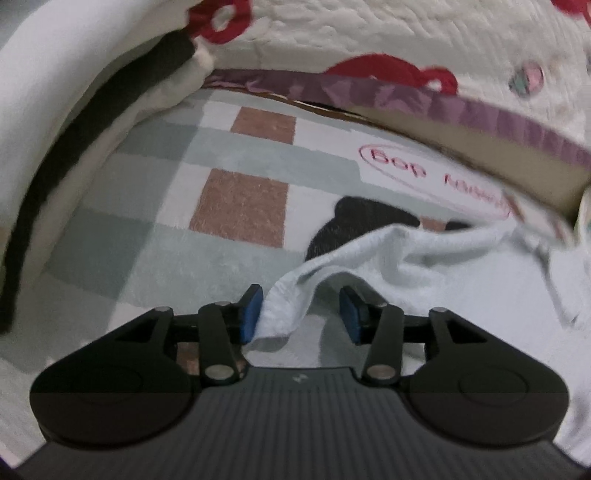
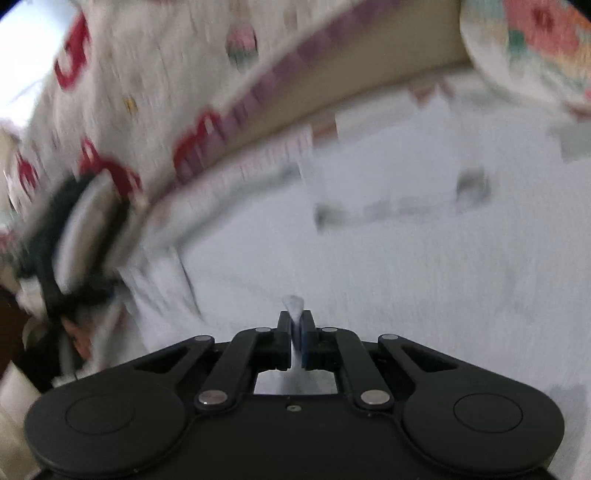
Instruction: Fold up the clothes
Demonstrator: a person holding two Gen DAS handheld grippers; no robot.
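Left wrist view: a checked blanket (image 1: 207, 206) of grey-green, white and brown squares fills the field, bearing a red oval with lettering (image 1: 436, 181) that is too blurred to read. Behind it rises a white quilt (image 1: 369, 33) with red loops and a purple-edged border. The white garment (image 1: 424, 258) lies on the blanket at right; a fold of it rises between the blue pads (image 1: 251, 314) of the left gripper (image 1: 301, 314), whose jaws stand wide apart, the cloth touching only the left pad. A dark patch (image 1: 354, 221) shows just beyond the garment; what it is cannot be told.

Right wrist view, heavily motion-blurred: the same white garment (image 2: 406, 251) covers most of the field, hiding the blanket. The right gripper (image 2: 295, 332) is closed tight on a thin pinch of this fabric, a small tuft protruding above the fingertips. At far left a blurred black-and-grey object (image 2: 81, 236) appears against the quilt (image 2: 166, 74); its identity cannot be told.
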